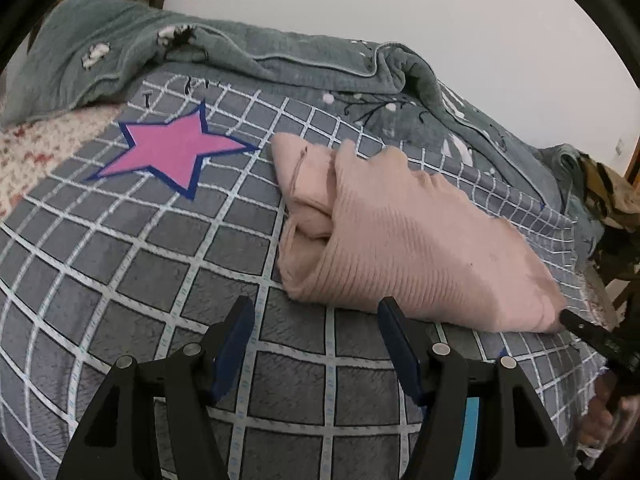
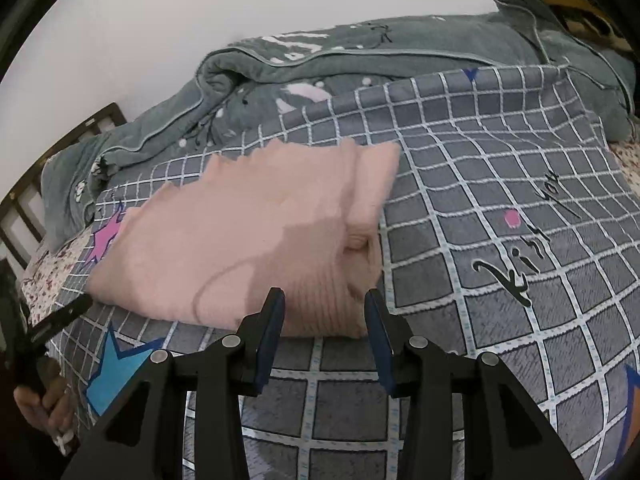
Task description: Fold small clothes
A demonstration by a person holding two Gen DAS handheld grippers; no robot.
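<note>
A pink ribbed knit garment (image 1: 404,236) lies folded in a thick bundle on the grey checked bedspread (image 1: 160,248). It also shows in the right wrist view (image 2: 240,240). My left gripper (image 1: 316,306) is open and empty, just short of the garment's near edge. My right gripper (image 2: 324,296) is open, with its fingertips at the garment's near right corner, nothing between the jaws. In the left wrist view the right gripper's tip (image 1: 576,322) shows at the garment's right end. In the right wrist view the left gripper's tip (image 2: 68,312) shows at the garment's left end.
A rumpled grey-green quilt (image 1: 280,52) lies along the far side of the bed against a white wall. The bedspread has a pink star (image 1: 176,152) and a blue star (image 2: 116,376). A dark wooden headboard (image 2: 24,208) stands at the left.
</note>
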